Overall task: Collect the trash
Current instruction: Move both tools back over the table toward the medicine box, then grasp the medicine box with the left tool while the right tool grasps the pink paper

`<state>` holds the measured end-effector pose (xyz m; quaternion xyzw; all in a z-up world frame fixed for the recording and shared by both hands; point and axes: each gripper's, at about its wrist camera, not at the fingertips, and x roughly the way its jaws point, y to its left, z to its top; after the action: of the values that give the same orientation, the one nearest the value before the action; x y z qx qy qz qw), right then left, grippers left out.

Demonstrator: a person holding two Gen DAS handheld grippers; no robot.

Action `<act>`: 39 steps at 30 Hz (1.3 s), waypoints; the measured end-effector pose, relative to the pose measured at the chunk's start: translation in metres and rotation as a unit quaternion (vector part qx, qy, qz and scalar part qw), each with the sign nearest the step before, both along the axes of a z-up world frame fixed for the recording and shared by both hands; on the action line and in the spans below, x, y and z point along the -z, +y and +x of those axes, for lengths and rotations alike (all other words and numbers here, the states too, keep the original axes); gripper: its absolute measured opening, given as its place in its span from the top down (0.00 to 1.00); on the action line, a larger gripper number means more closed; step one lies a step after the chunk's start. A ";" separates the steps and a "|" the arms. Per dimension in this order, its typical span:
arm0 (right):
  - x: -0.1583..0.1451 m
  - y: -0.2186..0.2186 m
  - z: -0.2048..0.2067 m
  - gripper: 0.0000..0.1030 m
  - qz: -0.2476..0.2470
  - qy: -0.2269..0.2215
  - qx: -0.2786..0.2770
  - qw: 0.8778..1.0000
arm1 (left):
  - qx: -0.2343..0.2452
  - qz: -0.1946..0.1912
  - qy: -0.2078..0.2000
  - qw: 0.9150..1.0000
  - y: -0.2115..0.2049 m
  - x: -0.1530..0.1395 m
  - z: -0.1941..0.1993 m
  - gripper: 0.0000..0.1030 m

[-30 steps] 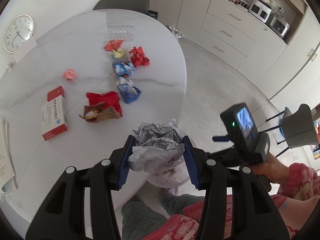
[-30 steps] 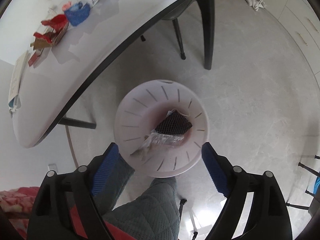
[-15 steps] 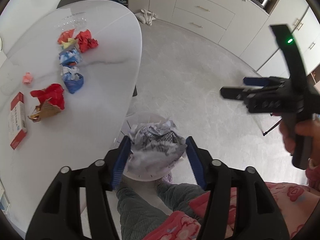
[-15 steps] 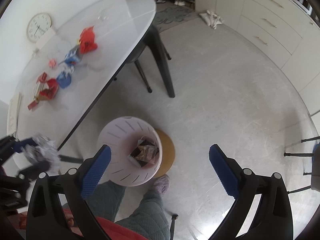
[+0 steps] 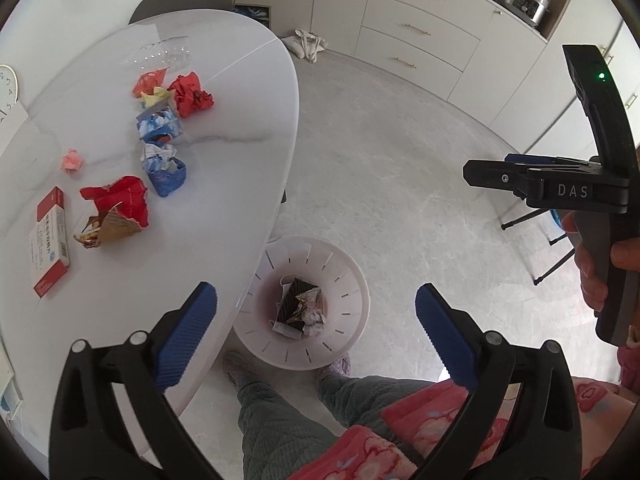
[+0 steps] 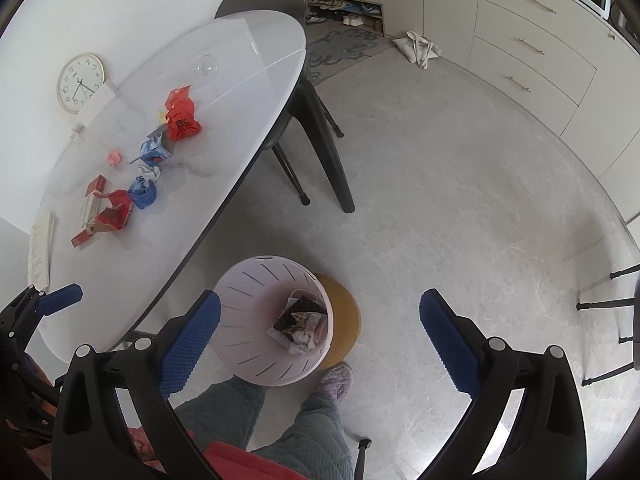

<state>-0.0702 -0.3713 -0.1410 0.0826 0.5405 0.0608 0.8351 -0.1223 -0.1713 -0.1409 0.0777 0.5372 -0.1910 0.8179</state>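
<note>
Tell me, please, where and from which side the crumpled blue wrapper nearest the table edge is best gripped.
I would grip the blue wrapper across its bunched lower body, coming straight down from above with the open left gripper. It sits as a rounded cup-like lump on the table, with free table on its edge side and the red wrapper close on the other, so I would close along that free direction.

Left gripper point(image 5: 316, 332) jaws spread wide, empty, pointed down; right gripper point(image 6: 320, 332) likewise wide, empty, held alongside.
</note>
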 end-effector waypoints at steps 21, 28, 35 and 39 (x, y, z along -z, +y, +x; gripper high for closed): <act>-0.052 0.120 0.040 0.02 0.019 -0.042 -0.078 0.996 | -0.289 0.023 -0.036 0.956 0.215 -0.019 0.069 0.07; -0.057 0.177 0.061 0.02 0.011 -0.043 -0.099 0.994 | -0.300 0.049 -0.012 0.953 0.275 0.015 0.122 0.07; -0.058 0.223 0.077 0.02 -0.005 -0.035 -0.119 0.992 | -0.291 0.052 0.027 0.955 0.295 0.052 0.168 0.07; -0.054 0.237 0.085 0.02 -0.010 -0.028 -0.126 0.992 | -0.294 0.045 0.042 0.954 0.299 0.063 0.178 0.07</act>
<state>0.0146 -0.1338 -0.0875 0.0043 0.5238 0.1623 0.8362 0.0557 0.1276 -0.2042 -0.0547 0.5778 0.0791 0.8105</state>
